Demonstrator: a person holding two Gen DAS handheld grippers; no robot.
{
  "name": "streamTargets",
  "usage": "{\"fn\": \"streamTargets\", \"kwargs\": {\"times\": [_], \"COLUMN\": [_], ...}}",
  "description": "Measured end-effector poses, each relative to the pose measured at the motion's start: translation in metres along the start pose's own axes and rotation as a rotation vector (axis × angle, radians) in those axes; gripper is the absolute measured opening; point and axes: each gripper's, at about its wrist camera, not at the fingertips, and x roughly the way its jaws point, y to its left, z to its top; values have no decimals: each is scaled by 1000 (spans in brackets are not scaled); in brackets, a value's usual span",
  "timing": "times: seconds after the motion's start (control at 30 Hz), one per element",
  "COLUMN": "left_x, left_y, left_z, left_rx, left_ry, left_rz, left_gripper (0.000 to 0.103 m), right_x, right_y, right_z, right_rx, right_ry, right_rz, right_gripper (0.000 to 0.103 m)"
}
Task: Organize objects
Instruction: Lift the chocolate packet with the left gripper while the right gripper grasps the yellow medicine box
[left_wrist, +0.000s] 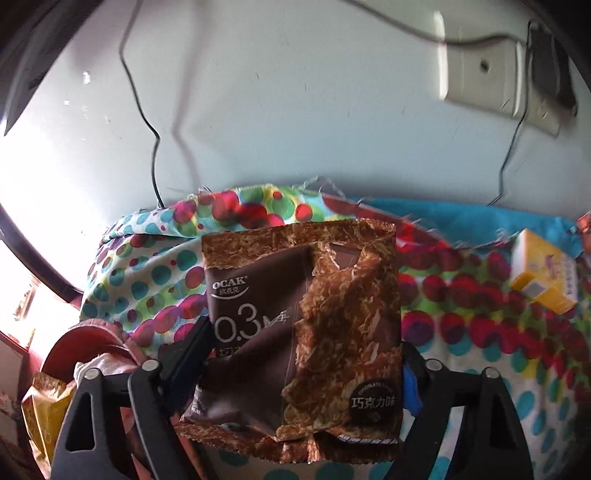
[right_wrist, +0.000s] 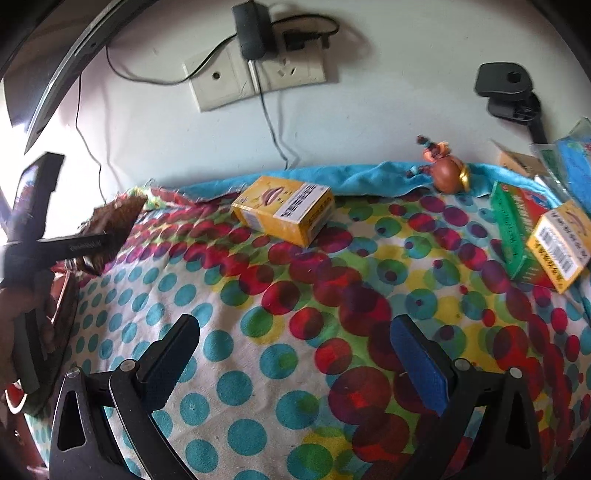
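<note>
The left wrist view is filled by a brown chocolate snack packet (left_wrist: 303, 332) standing upright between the fingers of the left gripper (left_wrist: 306, 365), which press its two sides and hold it above the polka-dot cloth (left_wrist: 461, 325); the packet hides most of the desk behind it. Only this view shows a red container (left_wrist: 74, 343) and a yellow bag (left_wrist: 40, 417) at the lower left, past the cloth's edge. The right wrist view shows the same packet (right_wrist: 118, 218) small at the far left, in the left gripper (right_wrist: 88, 242), and what the other view cannot see: the right gripper (right_wrist: 291, 358) with its fingers spread wide and nothing between them, over a bare stretch of cloth (right_wrist: 258, 332). Further back lies a yellow box (right_wrist: 284, 210) near the wall, a small brown figurine (right_wrist: 445, 170) on the blue cloth (right_wrist: 369, 181), and a green box (right_wrist: 517, 236) touching another yellow box (right_wrist: 561, 247) at the right. Wall sockets (right_wrist: 255, 77) with cables hang above.
</note>
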Motion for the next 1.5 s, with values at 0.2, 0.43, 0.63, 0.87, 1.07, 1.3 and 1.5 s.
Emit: {"fn": "streamTargets", "kwargs": {"times": [0.2,0.43,0.63,0.87,1.07,1.3,1.5], "left_x": [-30,-68,-91,-99,-107,-116,-129], "left_y": [1,0,11,9,9,15,20], "left_z": [-8,-33,-58,-73,-77,-82,-91], "left_rx": [-23,-28,-71,-74,-79,-108,-137], "left_ry": [-28,-69,-82,-94,-126,-147,-153], "left_rz": [-83,-161,-211,-224,-214,-188,-168], "left_gripper": [82,82,82,82,82,82,82], "right_x": [6,38,69,98,95,64,46], "right_y": [9,0,11,42,40,49,45], "right_z": [12,55,78,85,74,48,32], "right_rx": [-95,-120,-151,-273,-271,-299,-265], "right_ry": [11,33,59,88,43,-49,-56], "right_rz": [-16,-44,-80,-172,-187,-174,-142], "right_gripper": [103,103,103,98,62,60,60]}}
